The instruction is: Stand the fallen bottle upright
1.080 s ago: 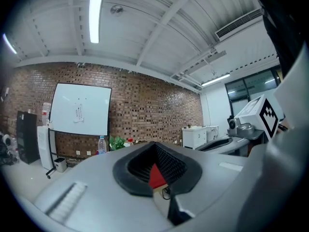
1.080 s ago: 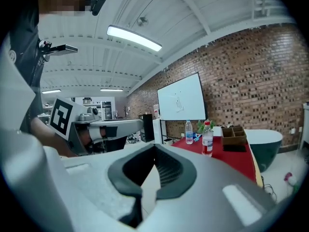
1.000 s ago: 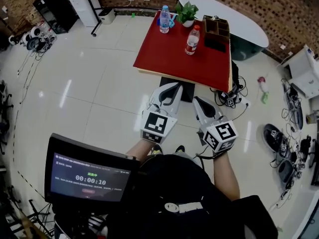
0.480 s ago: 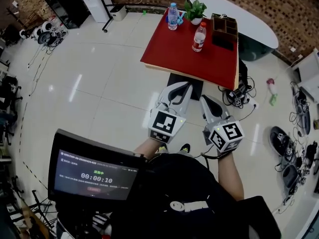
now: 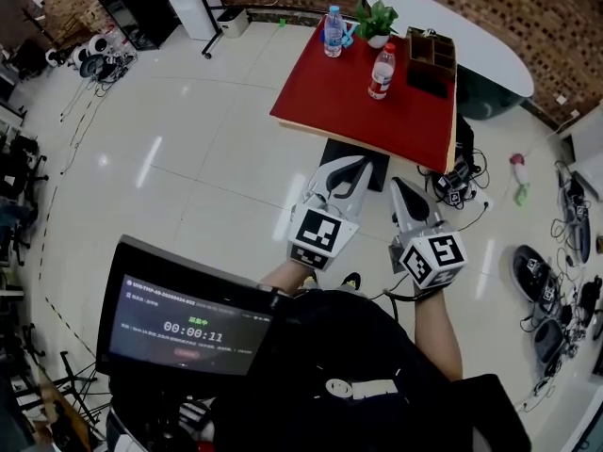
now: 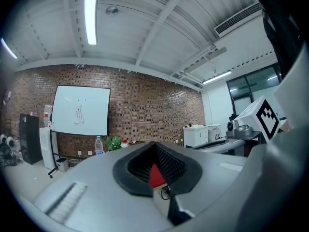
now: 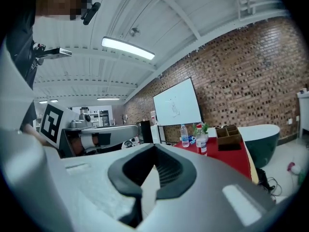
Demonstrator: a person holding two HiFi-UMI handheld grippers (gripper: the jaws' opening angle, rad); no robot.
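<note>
A red table (image 5: 349, 97) stands ahead on the tiled floor. Two bottles stand upright on it: a clear blue-capped bottle (image 5: 333, 19) at the far edge and a red-capped bottle (image 5: 382, 72) near the middle. No bottle lies on its side in any view. My left gripper (image 5: 350, 165) and right gripper (image 5: 398, 185) are held side by side in the air short of the table, both shut and empty. The left gripper view shows its jaws (image 6: 155, 146) closed, with the blue-capped bottle (image 6: 98, 145) far off. From the right gripper (image 7: 154, 149), the red-capped bottle (image 7: 200, 140) is distant.
A potted plant (image 5: 377, 19) and a wooden organiser (image 5: 431, 50) share the table's far side. A white oval table (image 5: 462, 36) stands behind. Cables and a power strip (image 5: 454, 182) lie on the floor at right. A monitor (image 5: 188, 318) sits close at lower left.
The whole view has shifted a little toward the table. Both grippers have drifted slightly forward with it and stay shut.
</note>
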